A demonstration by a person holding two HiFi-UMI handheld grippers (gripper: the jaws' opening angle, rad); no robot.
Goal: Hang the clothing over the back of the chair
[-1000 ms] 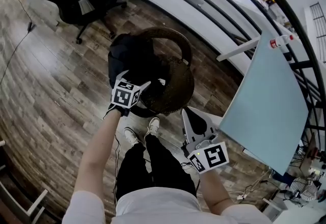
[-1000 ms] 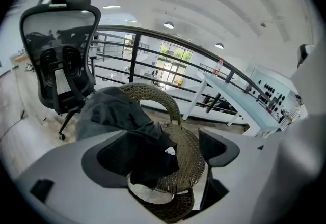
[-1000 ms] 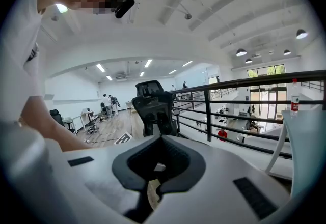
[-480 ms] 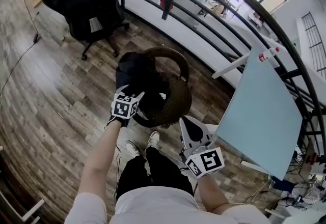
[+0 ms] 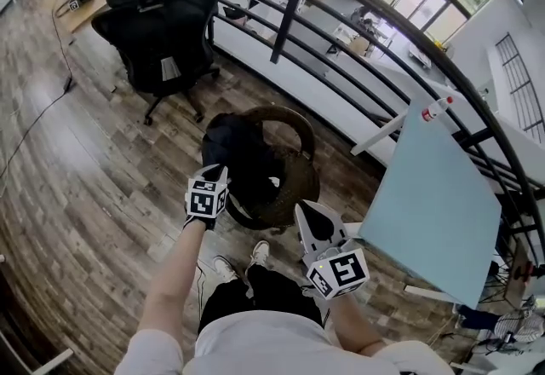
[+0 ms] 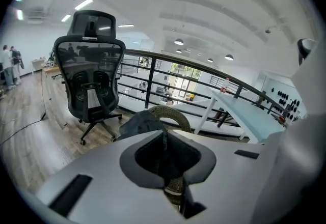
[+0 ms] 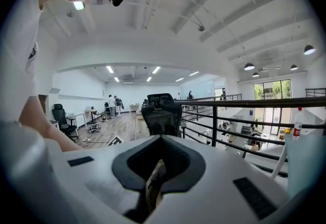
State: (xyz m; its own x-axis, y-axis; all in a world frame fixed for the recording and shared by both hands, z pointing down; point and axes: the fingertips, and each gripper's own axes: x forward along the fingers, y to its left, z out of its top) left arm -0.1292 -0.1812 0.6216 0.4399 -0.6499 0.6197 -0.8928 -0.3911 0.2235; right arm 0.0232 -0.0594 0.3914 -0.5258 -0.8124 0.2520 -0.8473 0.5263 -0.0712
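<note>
Pinching the dark clothing (image 5: 232, 143), which lay heaped on the left side of the round wicker chair (image 5: 298, 181), the left gripper (image 5: 215, 172) had just been closing its jaws on the fabric. The right gripper (image 5: 305, 211) hung apart from the chair, its jaws together and empty.

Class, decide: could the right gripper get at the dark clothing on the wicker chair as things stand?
Probably yes: the right gripper hangs near the wicker chair, with only open air over the seat between it and the dark clothing.
</note>
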